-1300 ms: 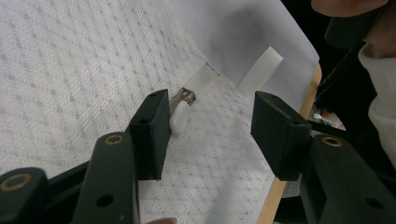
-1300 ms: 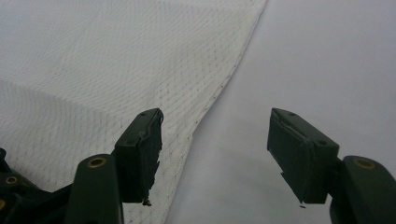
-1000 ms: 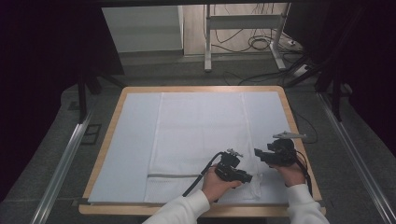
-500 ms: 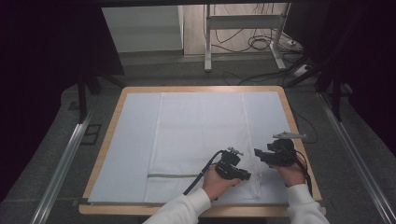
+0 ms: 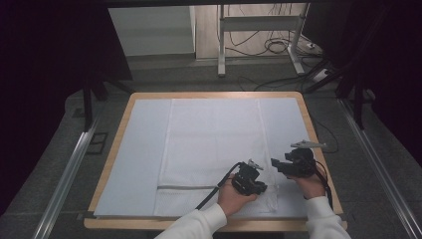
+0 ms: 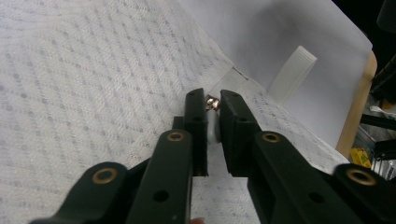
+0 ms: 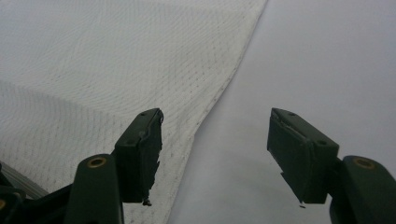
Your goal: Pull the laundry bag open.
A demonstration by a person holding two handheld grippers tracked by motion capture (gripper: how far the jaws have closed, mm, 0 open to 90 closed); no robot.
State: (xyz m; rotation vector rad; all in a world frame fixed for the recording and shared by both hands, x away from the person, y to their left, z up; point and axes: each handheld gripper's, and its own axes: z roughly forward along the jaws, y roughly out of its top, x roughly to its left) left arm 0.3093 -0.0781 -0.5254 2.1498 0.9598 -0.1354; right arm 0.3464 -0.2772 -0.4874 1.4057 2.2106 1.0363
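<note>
A white mesh cloth (image 5: 214, 144) with a grey zipper line (image 5: 186, 187) lies flat on the pale sheet covering the table. My left gripper (image 5: 256, 186) sits low on the cloth near the front edge. In the left gripper view my left gripper (image 6: 213, 135) has a small grey zipper pull (image 6: 213, 125) with a brass ring pinched between its jaws, which have just been closing. My right gripper (image 5: 277, 165) hovers to the right of it. In the right gripper view my right gripper (image 7: 215, 154) is open over the cloth's hemmed edge (image 7: 219, 93), with nothing between the jaws.
The pale sheet (image 5: 144, 149) covers a wooden table (image 5: 117, 124). A white ribbed tab (image 6: 292, 74) lies on the sheet beyond the cloth. Metal rails (image 5: 69, 169) run along both sides of the table, and cables (image 5: 271, 47) lie on the floor behind.
</note>
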